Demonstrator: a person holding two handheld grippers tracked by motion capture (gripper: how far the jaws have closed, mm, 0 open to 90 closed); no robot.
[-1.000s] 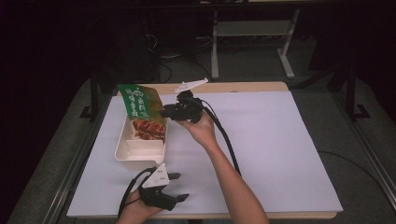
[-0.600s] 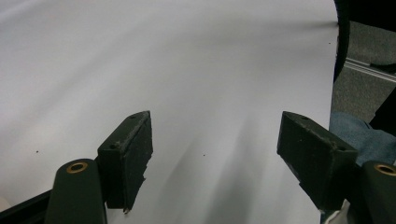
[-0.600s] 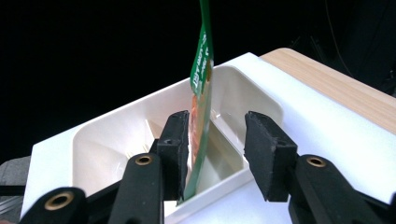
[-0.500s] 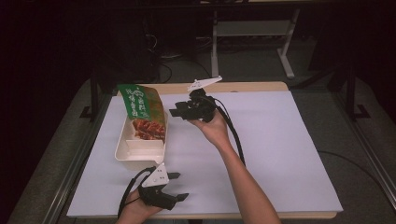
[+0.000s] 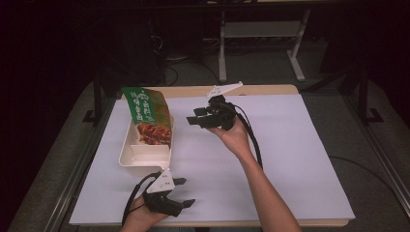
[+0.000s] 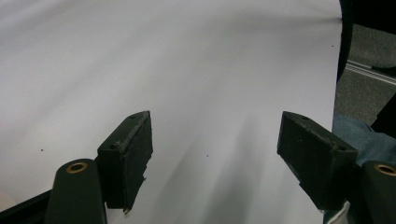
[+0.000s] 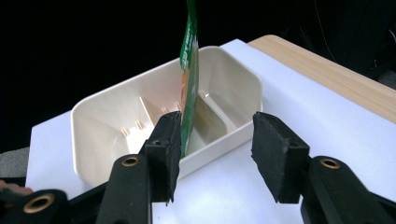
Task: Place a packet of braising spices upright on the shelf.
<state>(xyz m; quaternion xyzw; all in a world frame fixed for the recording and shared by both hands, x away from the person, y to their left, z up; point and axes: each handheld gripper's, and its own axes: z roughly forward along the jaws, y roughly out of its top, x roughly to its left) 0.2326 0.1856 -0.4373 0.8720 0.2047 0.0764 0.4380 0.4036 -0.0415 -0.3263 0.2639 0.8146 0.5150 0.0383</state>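
Observation:
A cream tray (image 5: 129, 155) with dividers sits at the left of the white sheet. A green snack packet (image 5: 147, 113) stands tilted in its far compartment, edge-on in the right gripper view as the packet (image 7: 189, 70) inside the tray (image 7: 93, 140). My right gripper (image 5: 192, 117) hovers a short way right of the packet and points at it. Its jaws have just been opening and the right gripper (image 7: 215, 122) has nothing between its pads. My left gripper (image 5: 186, 192) rests open near the front edge, the left gripper (image 6: 215, 123) facing bare sheet.
The white sheet (image 5: 290, 154) covers most of a wooden table, whose bare strip (image 5: 270, 90) shows at the back. A metal stand (image 5: 261, 34) rises on the floor behind. Cables trail from both grippers. The table's right edge (image 6: 337, 70) lies close to the left gripper.
My right gripper has drawn back to the right, away from the packet, with its jaws wider apart. The packet stays leaning in the tray. The left gripper has not moved.

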